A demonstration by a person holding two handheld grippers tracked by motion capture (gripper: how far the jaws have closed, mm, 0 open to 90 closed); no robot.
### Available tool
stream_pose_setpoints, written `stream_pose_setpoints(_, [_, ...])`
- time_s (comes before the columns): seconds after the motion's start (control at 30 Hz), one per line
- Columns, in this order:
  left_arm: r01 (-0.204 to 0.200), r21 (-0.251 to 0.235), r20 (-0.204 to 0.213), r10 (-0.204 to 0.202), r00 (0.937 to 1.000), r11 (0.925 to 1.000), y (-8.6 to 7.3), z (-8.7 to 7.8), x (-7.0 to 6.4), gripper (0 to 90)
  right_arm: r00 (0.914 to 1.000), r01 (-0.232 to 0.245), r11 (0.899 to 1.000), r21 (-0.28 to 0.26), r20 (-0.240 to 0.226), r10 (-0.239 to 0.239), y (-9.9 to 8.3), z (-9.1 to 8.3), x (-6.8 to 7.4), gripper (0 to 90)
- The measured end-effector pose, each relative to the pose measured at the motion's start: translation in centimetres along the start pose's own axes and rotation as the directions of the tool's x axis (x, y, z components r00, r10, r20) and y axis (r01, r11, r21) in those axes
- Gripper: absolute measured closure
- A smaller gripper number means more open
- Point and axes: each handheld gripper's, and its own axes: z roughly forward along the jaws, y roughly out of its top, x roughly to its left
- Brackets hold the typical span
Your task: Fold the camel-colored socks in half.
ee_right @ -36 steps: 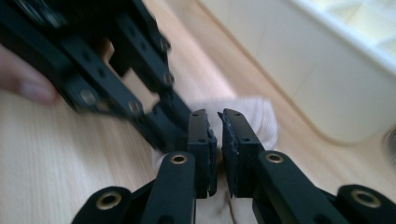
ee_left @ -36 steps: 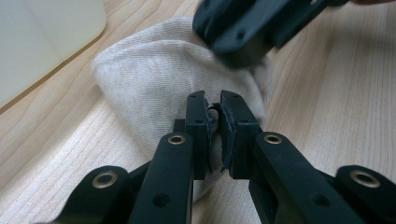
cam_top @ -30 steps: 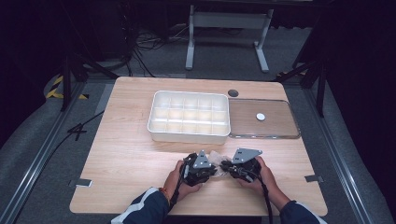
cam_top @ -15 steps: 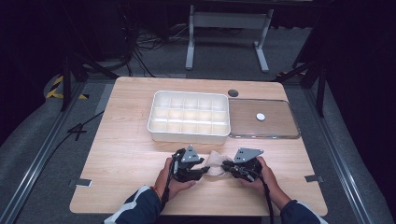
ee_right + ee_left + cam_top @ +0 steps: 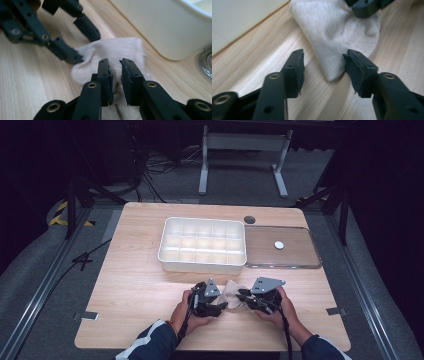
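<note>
Beige sock [image 5: 233,292] — left claw [image 5: 223,304] moved back, open

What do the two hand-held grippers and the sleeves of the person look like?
Both the left claw and the right claw are black, with two flat jaws lined with dark pads and joined by metal rivets. In the high view, a grey three-cornered plate sits on top of each, and a black cable trails from each. The sleeves are dark blue with a white stripe.
</note>
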Motion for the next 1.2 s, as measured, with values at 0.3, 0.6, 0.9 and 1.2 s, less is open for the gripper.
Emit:
stream_pose_setpoints(0.3, [0.078, -0.027, 0.060, -0.077, 0.9952, 0.9966, -0.1, -0.2, 1.1, 47.6, 0.9984, -0.034, 0.998, 0.046, -0.043, 0.036, -0.6, 1.1, -0.7, 78.3])
stream_pose_setpoints(0.6, [0.125, -0.039, 0.021, -0.124, 0.9921, 0.9914, 0.5, 0.4, 1.2, 42.9, 0.9986, -0.022, 0.999, 0.041, -0.048, 0.024, -0.6, 1.2, -0.7, 78.3])
stream_pose_setpoints(0.9, [0.105, -0.018, 0.126, -0.102, 0.9867, 0.9943, 0.7, 0.6, 1.3, 68.7, 0.9991, -0.006, 0.999, 0.054, -0.041, 0.008, -0.4, 1.2, -0.6, 78.3])
stream_pose_setpoints(1.2, [0.117, -0.099, 0.153, -0.101, 0.9831, 0.9882, 0.5, 0.1, 1.2, 80.7, 0.9992, -0.006, 0.996, 0.088, -0.040, 0.009, 0.2, 1.4, -0.6, 79.9])
